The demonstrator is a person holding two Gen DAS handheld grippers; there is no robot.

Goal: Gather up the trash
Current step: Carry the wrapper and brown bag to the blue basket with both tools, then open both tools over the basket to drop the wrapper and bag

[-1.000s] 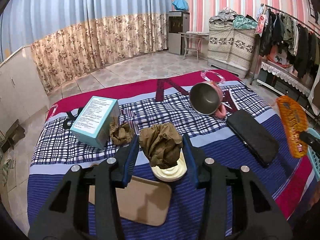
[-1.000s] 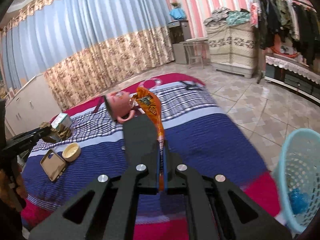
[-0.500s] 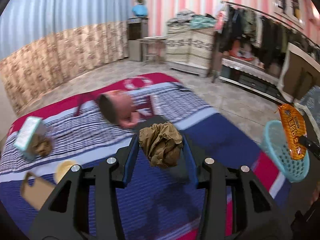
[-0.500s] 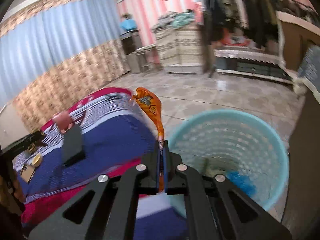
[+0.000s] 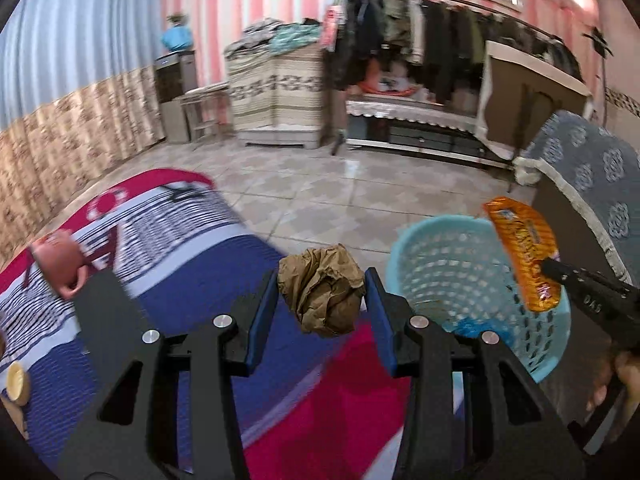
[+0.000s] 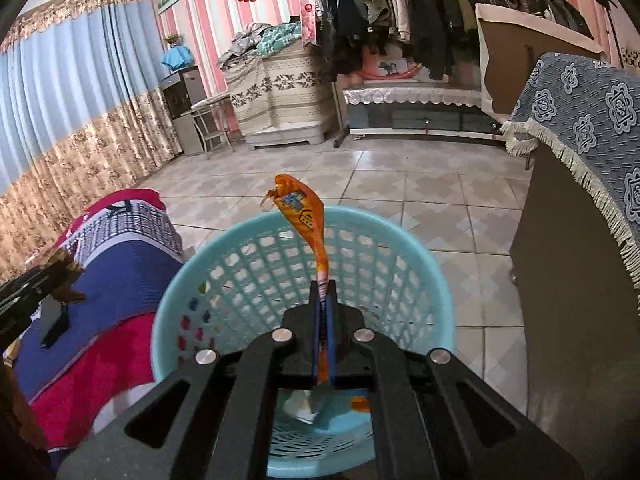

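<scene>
Item one: orange snack wrapper (image 6: pixel 310 216), pinched flat at its tail in my right claw (image 6: pixel 323 312), standing up over the mouth of the blue basket (image 6: pixel 400 240). Risk judged: light foil could cling to a pad on release, or drift past the far rim onto the tiled floor (image 6: pixel 400 188).

Item two: crumpled brown paper (image 5: pixel 322 290), clamped between the pads of my left claw (image 5: pixel 322 300), hanging above the bed (image 5: pixel 192 280) edge, left of the basket (image 5: pixel 440 264) and not yet over it. Risk judged: letting go early would drop it on the bedding; bringing both claws to the one opening invited a knock that could tip the basket.
</scene>
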